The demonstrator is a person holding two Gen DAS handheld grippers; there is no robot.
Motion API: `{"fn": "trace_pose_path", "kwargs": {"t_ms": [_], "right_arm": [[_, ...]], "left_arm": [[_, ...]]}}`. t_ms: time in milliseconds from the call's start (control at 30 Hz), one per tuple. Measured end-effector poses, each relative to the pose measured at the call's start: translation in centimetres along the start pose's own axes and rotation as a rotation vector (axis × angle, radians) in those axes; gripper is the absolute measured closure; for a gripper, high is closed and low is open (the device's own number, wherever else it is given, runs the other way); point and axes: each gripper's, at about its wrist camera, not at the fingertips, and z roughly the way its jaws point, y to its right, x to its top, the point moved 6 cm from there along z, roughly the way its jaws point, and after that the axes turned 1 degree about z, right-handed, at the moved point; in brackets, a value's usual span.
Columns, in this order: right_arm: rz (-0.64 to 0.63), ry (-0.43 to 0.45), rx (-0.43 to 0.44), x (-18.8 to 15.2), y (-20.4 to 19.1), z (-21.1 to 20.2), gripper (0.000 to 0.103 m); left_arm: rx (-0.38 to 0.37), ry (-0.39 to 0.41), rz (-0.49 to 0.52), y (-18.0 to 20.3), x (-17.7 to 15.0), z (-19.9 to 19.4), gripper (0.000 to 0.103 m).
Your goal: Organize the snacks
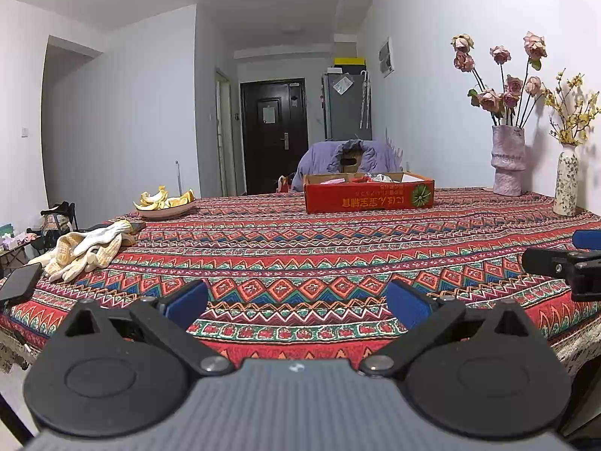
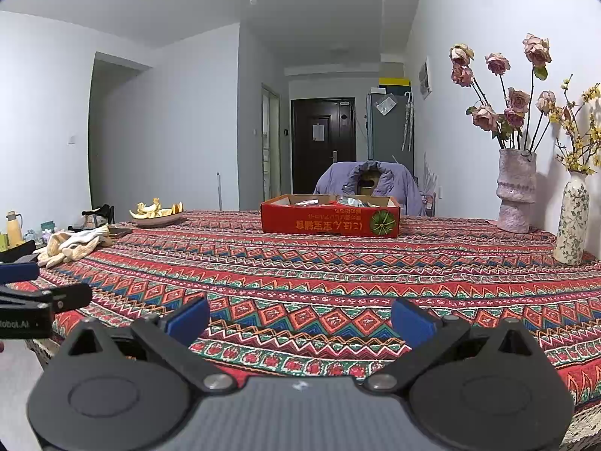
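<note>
Tablecloth (image 1: 338,248) red with blue, green, orange zigzag and diamond bands. Box (image 1: 368,197) red, green round emblem, gold lettering. Gloves (image 1: 82,250) white-yellow. Vase (image 1: 508,159) mottled pink; smaller vase (image 1: 566,184) white floral. Gripper pads (image 2: 189,319) blue.

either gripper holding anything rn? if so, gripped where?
Nothing held. Left gripper and right gripper are both open over the patterned tablecloth, nothing between the fingers. The red snack box sits untouched across the table.

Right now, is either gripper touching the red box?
Apart. Both wrist views show patterned tablecloth between the open left gripper, the open right gripper and the red box.
</note>
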Motion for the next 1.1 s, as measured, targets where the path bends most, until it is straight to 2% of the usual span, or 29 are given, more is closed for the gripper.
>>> {"fn": "trace_pose_path", "kwargs": {"t_ms": [1100], "right_arm": [[-0.007,0.0,0.011,0.01,-0.12,-0.05,0.0]], "left_arm": [[-0.01,0.026,-0.019,-0.2,0.24,-0.48,0.0]]}}
